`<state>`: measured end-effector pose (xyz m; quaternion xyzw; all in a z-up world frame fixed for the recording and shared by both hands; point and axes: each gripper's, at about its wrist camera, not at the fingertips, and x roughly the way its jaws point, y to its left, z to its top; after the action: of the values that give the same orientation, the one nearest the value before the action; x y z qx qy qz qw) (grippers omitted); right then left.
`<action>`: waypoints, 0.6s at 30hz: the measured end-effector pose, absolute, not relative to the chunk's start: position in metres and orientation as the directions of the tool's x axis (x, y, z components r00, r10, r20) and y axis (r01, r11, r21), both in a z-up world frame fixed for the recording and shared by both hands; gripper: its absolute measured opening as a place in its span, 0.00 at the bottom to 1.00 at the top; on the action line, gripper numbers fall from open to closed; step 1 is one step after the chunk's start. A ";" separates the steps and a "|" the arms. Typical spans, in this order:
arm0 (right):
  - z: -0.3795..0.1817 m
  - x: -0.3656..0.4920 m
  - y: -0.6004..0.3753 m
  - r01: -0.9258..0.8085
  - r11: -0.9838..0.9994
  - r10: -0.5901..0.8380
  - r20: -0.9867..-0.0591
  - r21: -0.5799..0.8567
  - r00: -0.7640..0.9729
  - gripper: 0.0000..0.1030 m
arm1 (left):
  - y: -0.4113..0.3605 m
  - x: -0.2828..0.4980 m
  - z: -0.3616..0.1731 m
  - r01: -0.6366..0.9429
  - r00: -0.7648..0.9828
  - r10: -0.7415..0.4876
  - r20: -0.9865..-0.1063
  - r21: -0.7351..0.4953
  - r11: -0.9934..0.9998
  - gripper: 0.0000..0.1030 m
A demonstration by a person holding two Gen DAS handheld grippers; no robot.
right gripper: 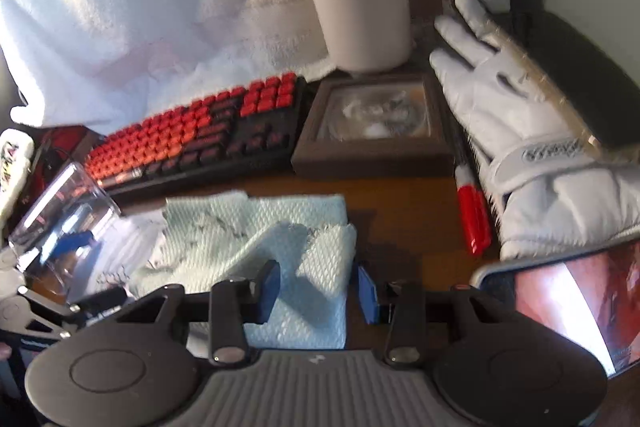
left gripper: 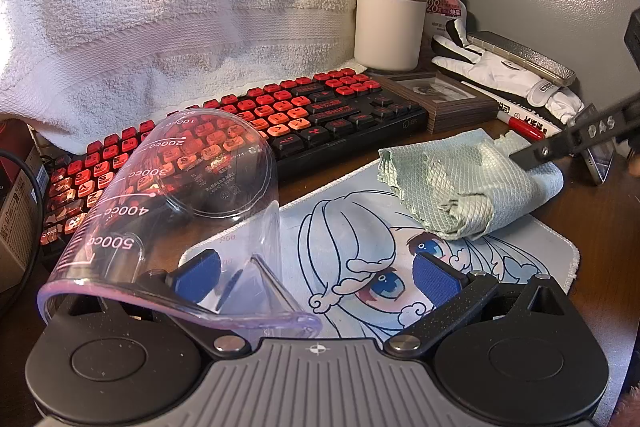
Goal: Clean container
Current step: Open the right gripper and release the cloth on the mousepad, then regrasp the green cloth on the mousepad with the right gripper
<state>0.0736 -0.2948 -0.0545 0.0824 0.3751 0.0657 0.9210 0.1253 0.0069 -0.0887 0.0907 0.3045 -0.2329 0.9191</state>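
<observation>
A clear plastic measuring cup with red volume marks lies on its side at the left, its base toward the keyboard. My left gripper stands wide open. Its left finger sits inside the cup's mouth under the rim, and the right pad is well clear of the cup. A crumpled pale green cloth lies on the printed mouse mat. My right gripper is open with the cloth between its blue pads, which do not visibly press on it. In the left wrist view the right gripper reaches the cloth from the right.
A red and black keyboard lies behind the mat, with a white towel draped over its far side. A white tumbler, picture frame, white glove and red marker crowd the back right. A phone lies beside my right gripper.
</observation>
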 end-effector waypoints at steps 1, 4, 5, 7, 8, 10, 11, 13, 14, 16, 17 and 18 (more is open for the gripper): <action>-0.057 0.072 -0.290 -0.065 0.980 0.176 -0.674 0.186 0.718 0.26 | 0.007 0.125 -0.089 0.483 0.706 -0.373 -0.602 0.025 0.875 1.00; -0.062 0.067 -0.268 -0.069 0.994 0.108 -0.663 0.085 0.741 0.11 | 0.007 0.125 -0.089 0.483 0.706 -0.373 -0.602 0.025 0.875 1.00; -0.061 0.066 -0.266 -0.071 0.994 0.105 -0.660 0.078 0.744 0.08 | 0.007 0.125 -0.089 0.483 0.706 -0.373 -0.602 0.025 0.875 1.00; -0.058 0.068 -0.267 -0.068 0.995 0.101 -0.670 0.076 0.735 0.05 | 0.007 0.125 -0.089 0.483 0.706 -0.373 -0.602 0.025 0.875 1.00; -0.054 0.068 -0.270 -0.068 0.995 0.101 -0.674 0.076 0.731 0.04 | 0.007 0.125 -0.089 0.483 0.706 -0.373 -0.602 0.025 0.875 1.00; -0.045 0.069 -0.276 -0.069 0.995 0.102 -0.681 0.076 0.725 0.04 | 0.007 0.125 -0.089 0.483 0.706 -0.373 -0.602 0.025 0.875 1.00; -0.038 0.067 -0.274 -0.071 0.997 0.077 -0.674 0.037 0.734 0.04 | 0.007 0.125 -0.089 0.483 0.706 -0.373 -0.602 0.025 0.875 1.00; -0.024 0.063 -0.270 -0.075 0.996 0.025 -0.656 -0.049 0.755 0.04 | 0.007 0.125 -0.089 0.483 0.706 -0.372 -0.602 0.025 0.875 1.00; -0.017 0.063 -0.266 -0.087 0.993 0.016 -0.648 -0.078 0.762 0.04 | 0.007 0.125 -0.089 0.483 0.706 -0.372 -0.602 0.025 0.875 1.00; -0.007 0.064 -0.254 -0.134 0.984 0.027 -0.650 -0.116 0.760 0.04 | 0.007 0.125 -0.089 0.483 0.707 -0.372 -0.602 0.026 0.875 1.00; -0.006 0.066 -0.246 -0.158 0.978 0.030 -0.653 -0.138 0.757 0.04 | 0.007 0.125 -0.089 0.483 0.707 -0.372 -0.602 0.026 0.875 1.00; -0.005 0.068 -0.237 -0.183 0.970 0.033 -0.657 -0.161 0.753 0.04 | 0.007 0.125 -0.089 0.482 0.707 -0.372 -0.602 0.026 0.876 1.00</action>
<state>0.0679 -0.2370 -0.0049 -0.1083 0.3463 0.0580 0.9301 0.1248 0.0069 -0.0887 0.0909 0.3045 -0.2322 0.9193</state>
